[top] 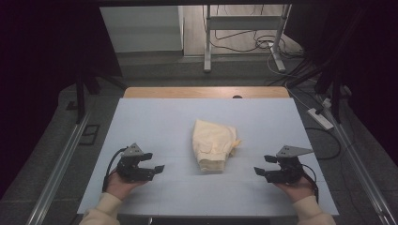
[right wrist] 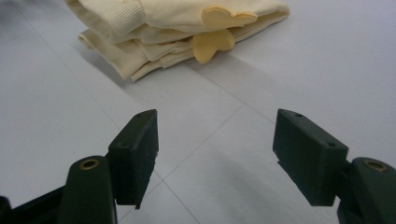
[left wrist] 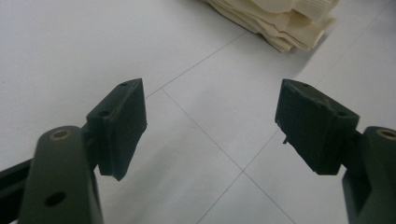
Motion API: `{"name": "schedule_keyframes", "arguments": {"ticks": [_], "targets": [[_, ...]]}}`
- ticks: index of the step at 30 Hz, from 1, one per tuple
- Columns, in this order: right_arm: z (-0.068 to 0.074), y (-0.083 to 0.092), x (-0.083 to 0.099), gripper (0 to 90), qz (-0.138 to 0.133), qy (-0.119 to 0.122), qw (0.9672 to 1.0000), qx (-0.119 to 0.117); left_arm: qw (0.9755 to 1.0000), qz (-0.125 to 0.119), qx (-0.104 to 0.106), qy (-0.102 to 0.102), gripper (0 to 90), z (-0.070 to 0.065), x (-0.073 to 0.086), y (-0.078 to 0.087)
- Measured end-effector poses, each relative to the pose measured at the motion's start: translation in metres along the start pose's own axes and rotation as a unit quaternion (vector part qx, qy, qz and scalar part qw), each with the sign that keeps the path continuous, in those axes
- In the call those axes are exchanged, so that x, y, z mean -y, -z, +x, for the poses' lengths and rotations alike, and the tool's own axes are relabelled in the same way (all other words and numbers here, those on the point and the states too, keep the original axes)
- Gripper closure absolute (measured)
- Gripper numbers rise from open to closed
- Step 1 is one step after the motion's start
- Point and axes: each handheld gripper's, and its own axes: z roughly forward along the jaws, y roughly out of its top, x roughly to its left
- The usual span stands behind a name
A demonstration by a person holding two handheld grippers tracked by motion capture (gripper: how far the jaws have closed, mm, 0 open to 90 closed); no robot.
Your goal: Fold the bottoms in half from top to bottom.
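Plainly my two claws are empty: the left gripper (top: pixel 158 168) and the right gripper (top: pixel 258 171) both stand with jaws wide apart, nothing between the pads, each hovering low over the pale table (top: pixel 155 122). Between them, a little farther from me, lies the folded cream garment (top: pixel 213 144), well apart from either claw. It looks soft, light and limp, so I judge it will sag and unfold if I lift it by one layer. Its ribbed hem (right wrist: pixel 122 21) faces my right claw; I would pinch through the whole stack at that thick edge. A small yellowish flap (right wrist: pixel 212 44) pokes out of the side, perhaps a label, though I cannot tell.
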Motion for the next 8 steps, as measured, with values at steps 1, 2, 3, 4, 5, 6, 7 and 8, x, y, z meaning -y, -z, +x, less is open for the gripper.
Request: {"name": "schedule_keyframes", "arguments": {"ticks": [1, 2, 3, 4, 5, 6, 7, 8], "targets": [[-0.0005, 0.0004, 0.0000, 31.3, -0.001, -0.001, 1.0000, 0.000, 1.0000, 0.000, 0.000, -0.001, 24.8, 0.0001, -0.0001, 0.0002], [-0.0010, 0.0009, 0.0001, 31.3, -0.001, -0.003, 1.0000, 0.001, 1.0000, 0.000, 0.000, -0.001, 24.8, 0.0002, -0.0003, 0.0003], [-0.0014, 0.0012, 0.0003, 31.3, -0.002, -0.003, 1.0000, 0.001, 1.0000, 0.001, 0.000, -0.001, 24.7, 0.0002, -0.0005, 0.0002], [-0.0017, 0.0014, 0.0004, 31.3, -0.001, -0.003, 1.0000, 0.002, 1.0000, 0.000, 0.000, -0.001, 24.6, 0.0000, -0.0006, 0.0002], [-0.0020, 0.0015, 0.0005, 31.3, -0.001, -0.003, 1.0000, 0.002, 1.0000, -0.001, 0.000, -0.001, 24.6, -0.0001, -0.0006, 0.0002], [-0.0020, 0.0014, 0.0005, 31.3, -0.001, -0.004, 1.0000, 0.001, 1.0000, 0.000, 0.000, -0.002, 24.4, 0.0000, -0.0007, 0.0002], [-0.0019, 0.0014, 0.0004, 31.3, -0.002, -0.005, 1.0000, -0.001, 1.0000, 0.000, 0.001, -0.002, 24.3, 0.0003, -0.0008, 0.0003], [-0.0017, 0.0014, 0.0002, 31.3, -0.002, -0.007, 1.0000, -0.004, 1.0000, 0.000, 0.001, -0.001, 24.2, 0.0008, -0.0008, 0.0002]]}}
